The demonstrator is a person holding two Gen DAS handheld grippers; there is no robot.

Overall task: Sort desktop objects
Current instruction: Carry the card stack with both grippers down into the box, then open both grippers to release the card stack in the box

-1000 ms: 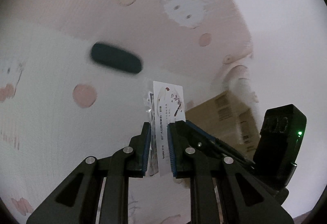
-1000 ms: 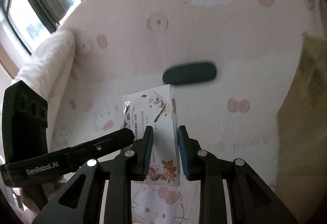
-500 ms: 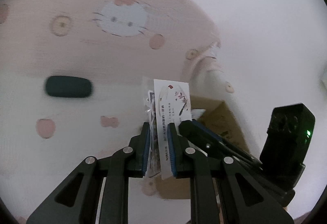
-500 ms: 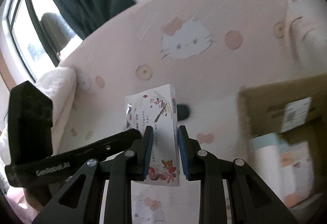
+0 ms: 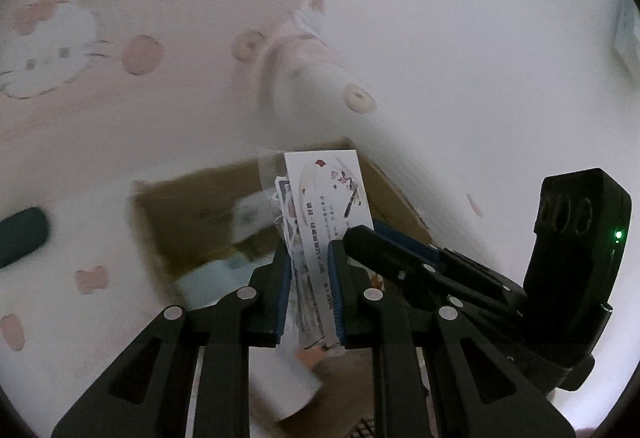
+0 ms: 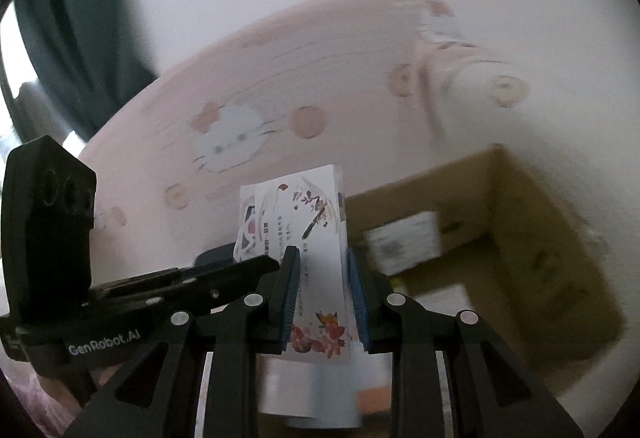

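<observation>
Packet [image 5: 326,222] upright, long axis vertical

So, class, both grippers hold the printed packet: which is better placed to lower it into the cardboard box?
Probably the left gripper: in its view the cardboard box lies directly behind the printed packet, while from the right gripper it sits off to the side.

Both tongs carried the card packet [image 5: 324,198] over — cardboard box [image 6: 520,238] now below.
</observation>
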